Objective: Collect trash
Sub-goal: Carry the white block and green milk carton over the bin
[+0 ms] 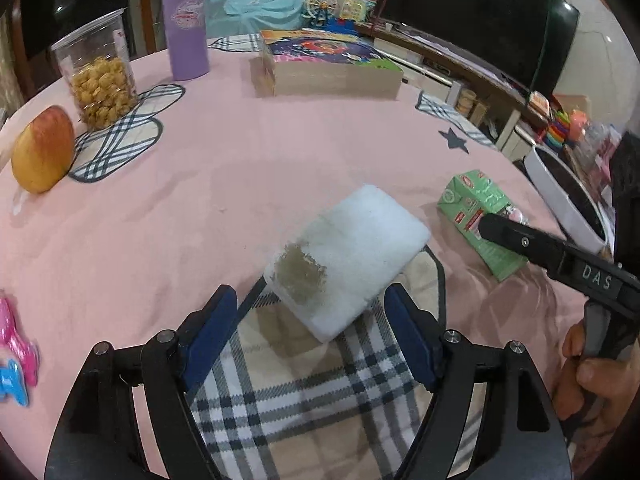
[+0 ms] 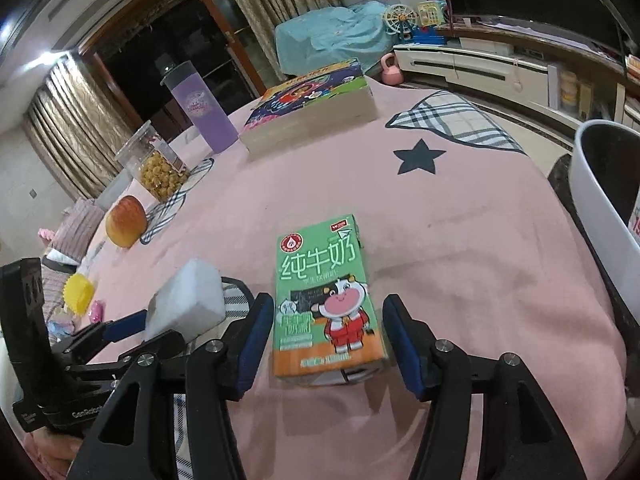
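Note:
A white foam block (image 1: 352, 256) with a brownish stain lies on the pink tablecloth, partly over a plaid patch (image 1: 304, 392). My left gripper (image 1: 311, 294) stands open around the block's near end, with a gap at each blue pad. A green milk carton (image 2: 324, 300) lies flat between the fingers of my right gripper (image 2: 329, 302), which is open, its pads close beside the carton's sides. In the left wrist view, one black right finger (image 1: 504, 234) reaches over the carton (image 1: 476, 216). The foam block (image 2: 188, 300) lies left of the carton.
A white bin (image 2: 600, 220) with a dark inside stands at the table's right edge. At the far left are an apple (image 1: 42, 150), a snack jar (image 1: 98, 76) and a purple bottle (image 1: 186, 28). A thick book (image 1: 328, 68) lies at the back.

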The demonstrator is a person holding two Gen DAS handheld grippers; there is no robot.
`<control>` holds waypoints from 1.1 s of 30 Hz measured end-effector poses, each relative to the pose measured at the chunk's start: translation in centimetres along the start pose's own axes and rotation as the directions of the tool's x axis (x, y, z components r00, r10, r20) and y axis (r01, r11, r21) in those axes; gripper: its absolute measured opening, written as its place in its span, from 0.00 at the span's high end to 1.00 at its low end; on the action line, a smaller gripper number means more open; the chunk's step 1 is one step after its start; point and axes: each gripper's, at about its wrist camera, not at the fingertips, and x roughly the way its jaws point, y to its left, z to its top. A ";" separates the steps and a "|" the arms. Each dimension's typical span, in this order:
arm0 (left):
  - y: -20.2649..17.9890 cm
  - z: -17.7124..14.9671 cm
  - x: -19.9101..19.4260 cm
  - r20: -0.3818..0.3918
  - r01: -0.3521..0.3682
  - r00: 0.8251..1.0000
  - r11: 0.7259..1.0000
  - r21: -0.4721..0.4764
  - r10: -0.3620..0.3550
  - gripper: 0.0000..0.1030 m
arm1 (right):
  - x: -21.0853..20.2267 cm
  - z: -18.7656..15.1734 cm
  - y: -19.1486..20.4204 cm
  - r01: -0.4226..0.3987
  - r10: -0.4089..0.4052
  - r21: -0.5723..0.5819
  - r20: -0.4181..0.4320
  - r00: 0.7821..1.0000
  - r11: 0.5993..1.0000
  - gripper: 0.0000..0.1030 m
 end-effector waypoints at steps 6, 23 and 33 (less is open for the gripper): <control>-0.6 -0.2 0.6 -0.002 0.015 1.000 1.000 0.024 -0.015 0.44 | 0.5 -0.4 0.4 0.044 -0.045 -0.049 -0.012 0.999 0.998 0.50; -6.4 -0.9 -2.0 0.028 0.085 0.996 0.996 0.025 -0.086 0.52 | -5.4 -1.9 -2.8 0.008 -0.011 0.045 0.066 0.998 0.999 0.51; -11.1 -0.4 -2.5 0.027 0.111 0.993 0.988 0.105 -0.115 0.52 | -9.2 -2.3 -5.3 0.021 -0.034 0.098 0.132 0.991 0.995 0.51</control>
